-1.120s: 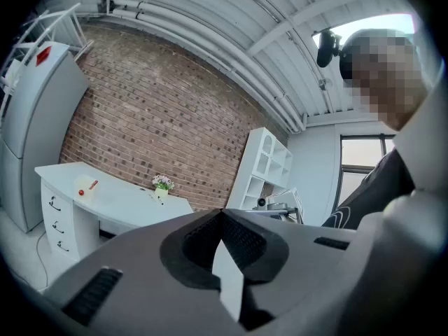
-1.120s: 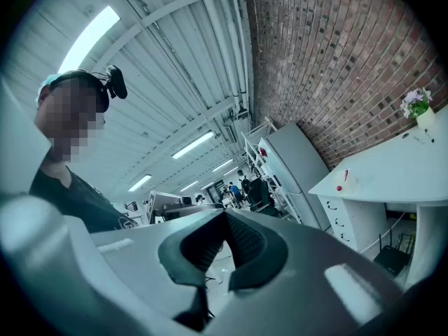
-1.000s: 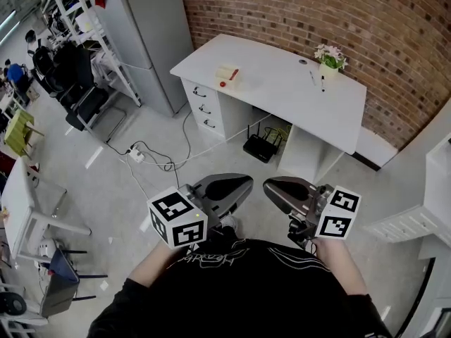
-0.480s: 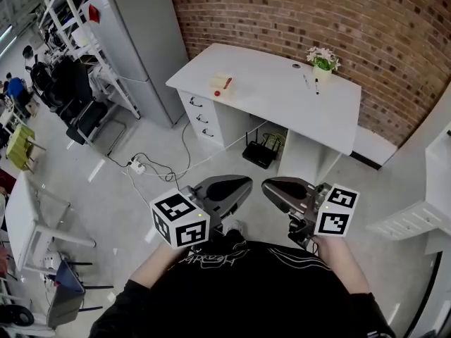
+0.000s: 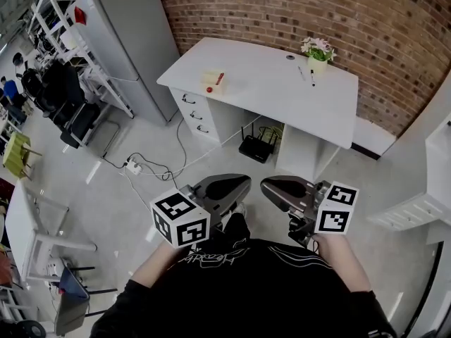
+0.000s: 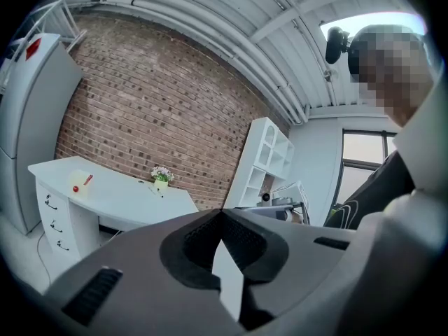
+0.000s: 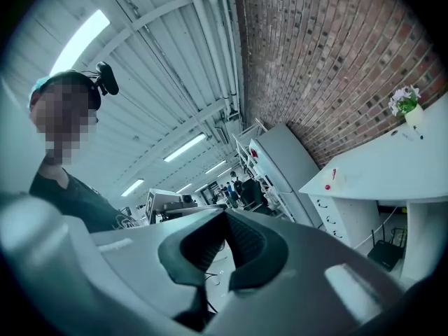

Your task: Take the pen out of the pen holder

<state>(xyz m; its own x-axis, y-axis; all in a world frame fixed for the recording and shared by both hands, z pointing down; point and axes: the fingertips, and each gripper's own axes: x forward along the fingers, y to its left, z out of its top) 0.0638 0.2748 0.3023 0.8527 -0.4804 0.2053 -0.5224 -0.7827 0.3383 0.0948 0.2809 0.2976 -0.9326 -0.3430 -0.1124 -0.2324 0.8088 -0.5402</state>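
Note:
A white desk (image 5: 282, 90) stands far ahead against the brick wall. On its left part lies a pale yellow holder (image 5: 211, 81) with a red pen (image 5: 220, 78) on it; both also show tiny in the left gripper view, holder (image 6: 82, 183). A dark pen (image 5: 311, 74) lies by a small flower pot (image 5: 317, 51). My left gripper (image 5: 243, 183) and right gripper (image 5: 268, 185) are held close to my chest, tips facing each other, far from the desk. Both are shut with nothing between the jaws, left gripper (image 6: 222, 212), right gripper (image 7: 225, 214).
A grey cabinet (image 5: 127, 41) and metal shelves (image 5: 63, 20) stand left of the desk. Cables and a power strip (image 5: 134, 166) lie on the floor between me and the desk. A black router (image 5: 257, 146) sits under the desk. Chairs (image 5: 70, 111) crowd the far left; white shelving (image 5: 423, 210) is at right.
The desk has slid left and slightly up in the head view as I step toward it. Both grippers keep their place before my chest, still shut.

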